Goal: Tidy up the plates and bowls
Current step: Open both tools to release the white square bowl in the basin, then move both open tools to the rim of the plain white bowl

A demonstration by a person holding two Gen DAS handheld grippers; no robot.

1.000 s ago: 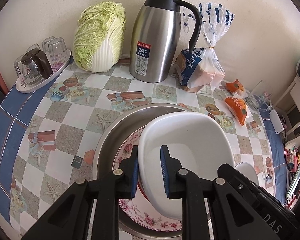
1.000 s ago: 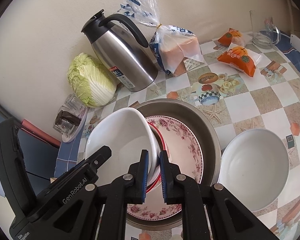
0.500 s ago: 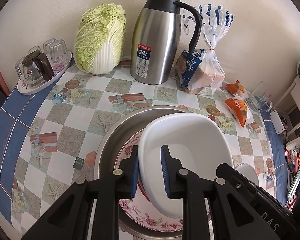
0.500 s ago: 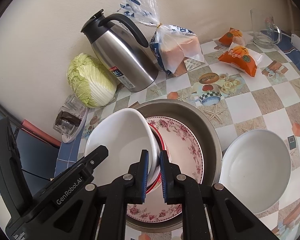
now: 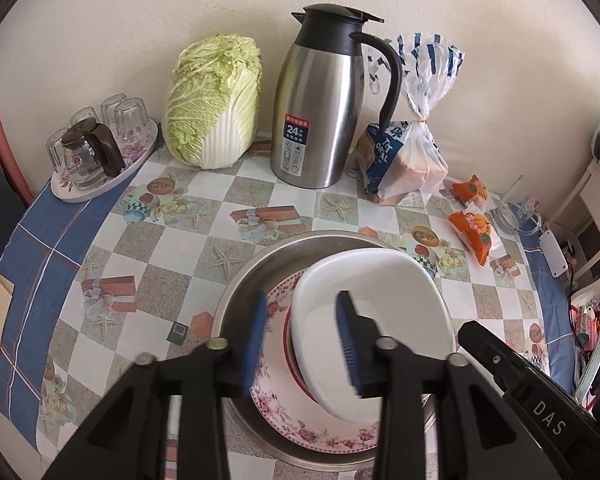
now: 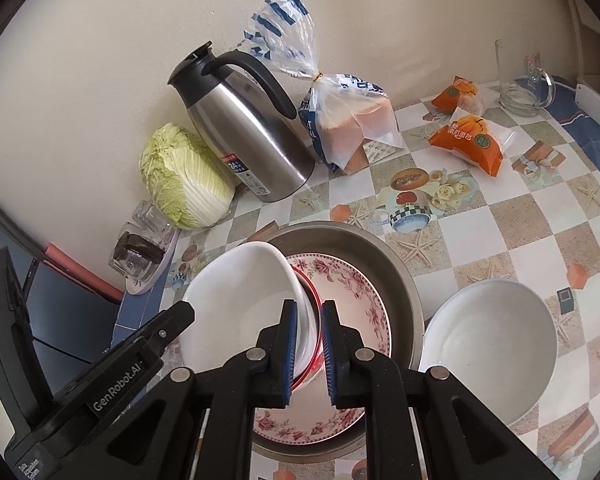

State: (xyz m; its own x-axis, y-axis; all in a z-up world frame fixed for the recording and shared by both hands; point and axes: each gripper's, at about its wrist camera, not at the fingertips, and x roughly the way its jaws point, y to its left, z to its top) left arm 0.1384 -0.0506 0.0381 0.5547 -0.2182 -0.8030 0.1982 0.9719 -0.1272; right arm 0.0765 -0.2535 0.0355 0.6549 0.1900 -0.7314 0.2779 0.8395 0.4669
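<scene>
Two claws work one white oval ceramic bowl: the left claw gapes released astride its rim, the right claw grips its edge, tilted over a floral plate inside a steel basin. Lift steadily; avoid scraping. Around, a checkered worktop meets a cream wall.

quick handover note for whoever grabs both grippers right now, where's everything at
Left gripper: open, fingers astride the near rim of the tilted white ceramic bowl, not clamping it.
Right gripper: shut on that same bowl's rim, carrying it.
The bowl hangs tilted over the floral-rimmed plate in the round steel basin; something red-rimmed sits under it.
A second white bowl rests on the table right of the basin.
Done: one bowl set out, apparently.
Left: probably place this bowl, then sort the rest.
</scene>
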